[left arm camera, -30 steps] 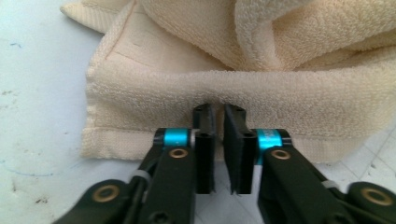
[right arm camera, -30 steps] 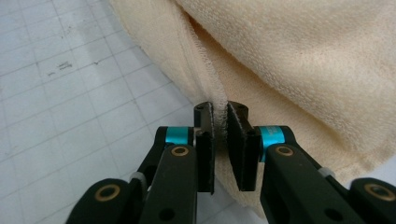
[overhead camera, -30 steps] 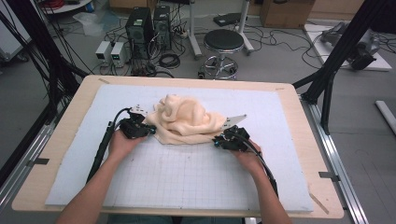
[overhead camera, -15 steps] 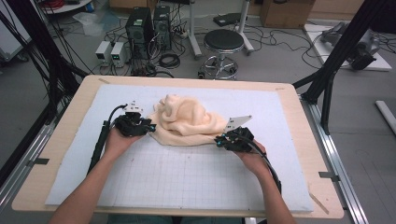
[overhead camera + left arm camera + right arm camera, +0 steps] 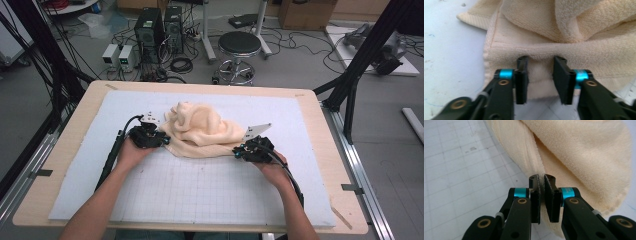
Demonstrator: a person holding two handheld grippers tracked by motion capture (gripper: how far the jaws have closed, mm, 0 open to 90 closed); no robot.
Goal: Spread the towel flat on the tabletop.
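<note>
Towel point(image 5: 200, 131), cream-coloured terry, lies bunched in a heap on the white gridded mat point(image 5: 190, 195) that covers the wooden table point(image 5: 320, 130), toward the far middle of the mat. The person's two hands hold a gripper at each side of the heap.

The right gripper point(image 5: 542, 192) is clamped on the towel: in the right gripper view its jaws stand almost together with a thin hem of cloth point(image 5: 539, 185) pinched between the pads. In the high view this right gripper point(image 5: 250, 149) sits at the right end of the heap's near edge.

The left gripper point(image 5: 540, 75) has its jaws parted over the near border of the towel, with a flat band of hem between them; the pads do not press on it. Its jaws have just been closing somewhat, after opening wider a moment before, which suggests a grip being reset. In the high view the left gripper point(image 5: 159, 140) meets the left end of the heap.

The step in hand looks like taking hold of two points along one edge, so the towel can be spread or lifted flat. The right side seems secured. The next move calls for the left jaws to settle over a single layer of the border and close firmly, without gathering the fold above it. Then both hands can draw apart to pull the edge taut.
</note>
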